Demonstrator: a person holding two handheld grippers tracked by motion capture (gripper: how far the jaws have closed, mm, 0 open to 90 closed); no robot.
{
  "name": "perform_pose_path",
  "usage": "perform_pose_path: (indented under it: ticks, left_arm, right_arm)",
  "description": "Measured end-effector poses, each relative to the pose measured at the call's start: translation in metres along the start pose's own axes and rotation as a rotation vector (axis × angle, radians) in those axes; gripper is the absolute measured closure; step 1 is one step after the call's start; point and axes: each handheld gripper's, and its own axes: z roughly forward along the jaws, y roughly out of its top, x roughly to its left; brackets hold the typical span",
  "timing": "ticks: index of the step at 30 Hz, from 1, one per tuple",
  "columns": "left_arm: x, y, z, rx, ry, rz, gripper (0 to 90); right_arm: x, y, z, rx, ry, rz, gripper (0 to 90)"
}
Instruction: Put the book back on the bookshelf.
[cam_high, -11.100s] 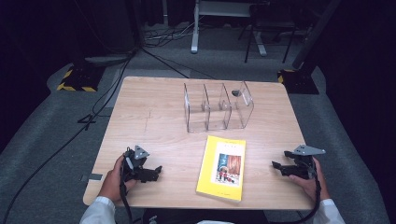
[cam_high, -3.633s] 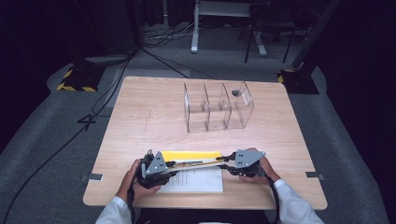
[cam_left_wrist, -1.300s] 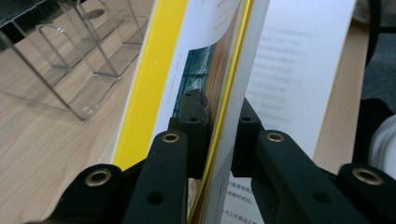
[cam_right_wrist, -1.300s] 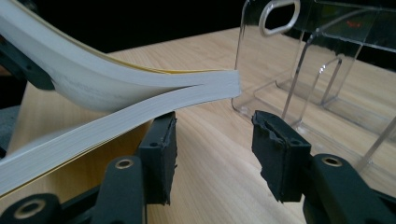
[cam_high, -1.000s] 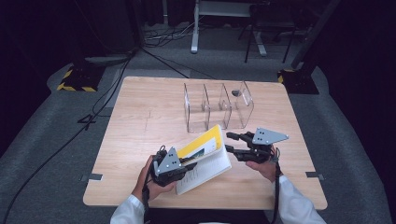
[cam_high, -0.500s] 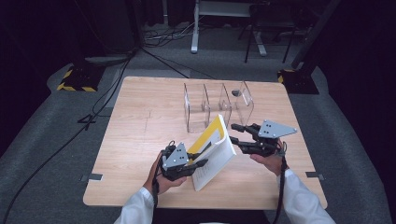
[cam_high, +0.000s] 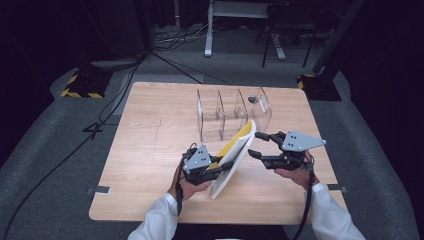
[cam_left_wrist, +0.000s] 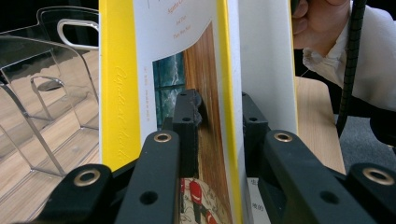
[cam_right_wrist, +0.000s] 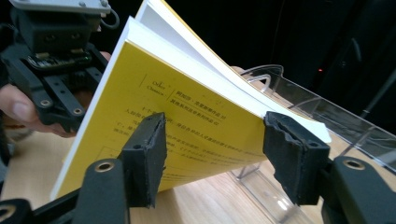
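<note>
We see the left gripper (cam_high: 212, 170) clamped on the yellow paperback book (cam_high: 234, 155), its jaws pinching a few leaves near the lower edge, so the book stands tilted on the wooden table (cam_high: 150, 145), rising up and away from that gripper toward the clear acrylic file rack (cam_high: 225, 112) just beyond. The right gripper (cam_high: 260, 145) sits just beside the book's upper corner. Its jaws have just been opening and stand apart, with the book's far edge ahead of them; we cannot tell whether a pad touches it.
</note>
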Motion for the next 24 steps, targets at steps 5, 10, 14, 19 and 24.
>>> perform_pose_path:
  ticks: [5,10,14,19,24]
  left_arm:
    - [-0.003,-0.004,-0.013,0.014,0.012,0.0,75.3]
    - [-0.008,-0.012,-0.032,0.051,0.028,0.002,76.2]
    - [-0.013,-0.017,-0.042,0.076,0.039,0.006,74.4]
    - [-0.018,-0.028,-0.06,0.099,0.022,-0.026,68.5]
    - [-0.021,-0.03,-0.075,0.1,0.025,-0.033,56.5]
  right_arm:
    - [0.006,-0.001,0.002,-0.039,0.025,-0.006,39.6]
    - [0.019,-0.004,0.018,-0.019,0.013,-0.016,36.8]
    - [0.028,-0.007,0.028,-0.012,0.035,-0.019,36.5]
    - [0.048,-0.009,0.045,0.017,0.047,-0.061,36.3]
    - [0.061,-0.012,0.053,0.042,0.045,-0.096,36.5]
